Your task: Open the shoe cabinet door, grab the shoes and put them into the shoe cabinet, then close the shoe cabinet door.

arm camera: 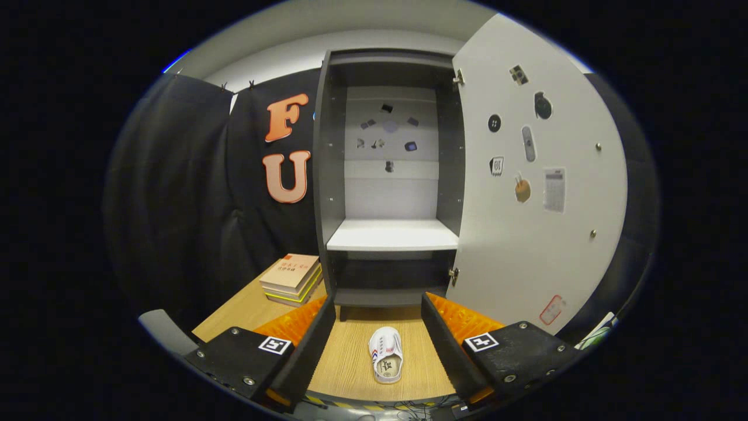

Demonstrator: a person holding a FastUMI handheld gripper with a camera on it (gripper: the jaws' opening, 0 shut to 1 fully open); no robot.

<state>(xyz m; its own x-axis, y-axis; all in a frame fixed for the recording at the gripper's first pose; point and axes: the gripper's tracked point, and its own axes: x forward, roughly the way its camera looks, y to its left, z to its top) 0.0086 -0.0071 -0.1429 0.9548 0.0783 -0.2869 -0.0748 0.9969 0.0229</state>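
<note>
Door swung fully open at 2 o'clock of the shoe cabinet, baring the white shelf for loading. One white shoe lying on the table, toe toward the cabinet, set for pickup. Hand-held gripper spread wide, straddling the shoe without touching, holding nothing. Books stacked at 9 o'clock of the cabinet base.

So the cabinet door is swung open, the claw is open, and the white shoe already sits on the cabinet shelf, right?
Not quite. The gripper view shows the white shoe lying on the wooden table, between the fingers of the open claw, in front of the cabinet. Its shelf is bare. The door is indeed swung open.
</note>
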